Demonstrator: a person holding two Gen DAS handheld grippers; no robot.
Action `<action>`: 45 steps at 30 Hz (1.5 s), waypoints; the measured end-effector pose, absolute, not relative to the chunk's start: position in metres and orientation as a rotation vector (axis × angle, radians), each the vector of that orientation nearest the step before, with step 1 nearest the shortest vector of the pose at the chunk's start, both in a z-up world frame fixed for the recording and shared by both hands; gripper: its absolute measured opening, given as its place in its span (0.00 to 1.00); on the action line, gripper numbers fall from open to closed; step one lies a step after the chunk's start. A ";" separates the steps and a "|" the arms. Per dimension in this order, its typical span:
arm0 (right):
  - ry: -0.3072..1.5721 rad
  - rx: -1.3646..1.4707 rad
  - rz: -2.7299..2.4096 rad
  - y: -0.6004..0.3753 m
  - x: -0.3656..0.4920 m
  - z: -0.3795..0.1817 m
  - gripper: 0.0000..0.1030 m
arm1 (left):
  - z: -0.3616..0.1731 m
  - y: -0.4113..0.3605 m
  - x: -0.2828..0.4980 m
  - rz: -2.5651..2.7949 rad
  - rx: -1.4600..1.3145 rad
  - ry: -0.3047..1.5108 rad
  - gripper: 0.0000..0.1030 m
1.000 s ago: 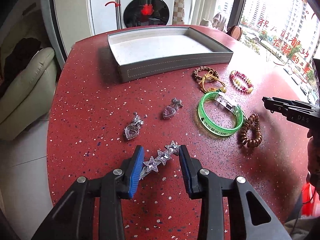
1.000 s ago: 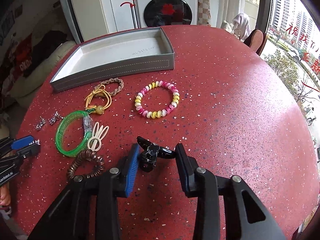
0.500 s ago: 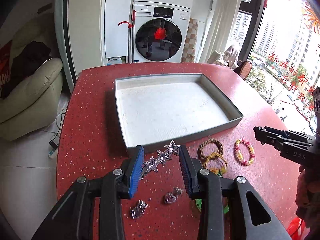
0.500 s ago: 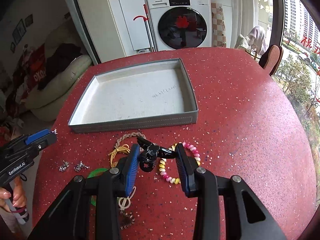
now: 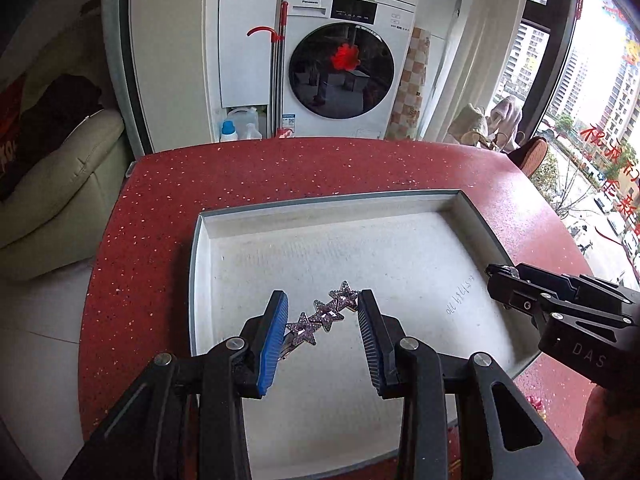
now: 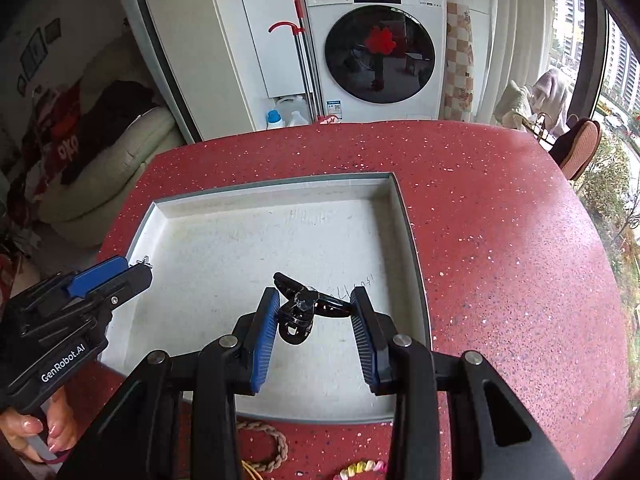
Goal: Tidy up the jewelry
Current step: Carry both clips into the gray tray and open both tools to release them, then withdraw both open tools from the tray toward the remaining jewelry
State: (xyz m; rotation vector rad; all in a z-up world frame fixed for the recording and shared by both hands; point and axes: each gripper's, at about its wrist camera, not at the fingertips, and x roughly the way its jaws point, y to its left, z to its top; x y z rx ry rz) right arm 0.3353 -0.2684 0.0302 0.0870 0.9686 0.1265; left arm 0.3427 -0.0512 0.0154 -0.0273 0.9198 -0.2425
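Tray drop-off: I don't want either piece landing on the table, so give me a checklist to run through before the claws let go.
1. Star hair clip gripped in left claw: ok.
2. Black hair claw clip gripped in right claw: ok.
3. Left claw over the grey tray, inside its rim: ok.
4. Right claw over the tray floor, inside the right wall: ok.
5. Claws apart from each other: ok, the right claw sits off to the side.
6. Height above the tray floor low enough for a gentle drop: cannot tell.
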 end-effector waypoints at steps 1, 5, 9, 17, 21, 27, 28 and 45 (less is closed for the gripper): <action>0.977 0.089 0.125 -0.268 0.342 0.025 0.39 | 0.010 -0.053 0.350 -0.237 -0.026 0.932 0.53; 1.003 0.093 0.119 -0.267 0.364 0.007 0.39 | -0.013 -0.060 0.370 -0.194 -0.001 0.987 0.53; 1.040 0.106 0.107 -0.267 0.376 -0.012 0.39 | -0.029 -0.065 0.377 -0.176 0.011 1.023 0.53; 1.049 0.053 0.092 -0.264 0.376 -0.023 0.43 | -0.035 -0.072 0.374 -0.124 0.081 1.013 0.61; 1.049 0.108 0.101 -0.268 0.373 -0.016 0.60 | -0.030 -0.071 0.372 -0.125 0.074 1.018 0.61; 0.983 0.180 0.102 -0.281 0.355 0.010 0.68 | -0.012 -0.066 0.359 -0.125 0.045 0.967 0.97; 0.975 0.195 0.102 -0.284 0.351 0.013 0.68 | -0.008 -0.064 0.356 -0.122 0.038 0.945 1.00; 0.889 0.255 0.102 -0.291 0.278 0.047 0.87 | 0.048 -0.020 0.266 -0.147 0.025 0.803 1.00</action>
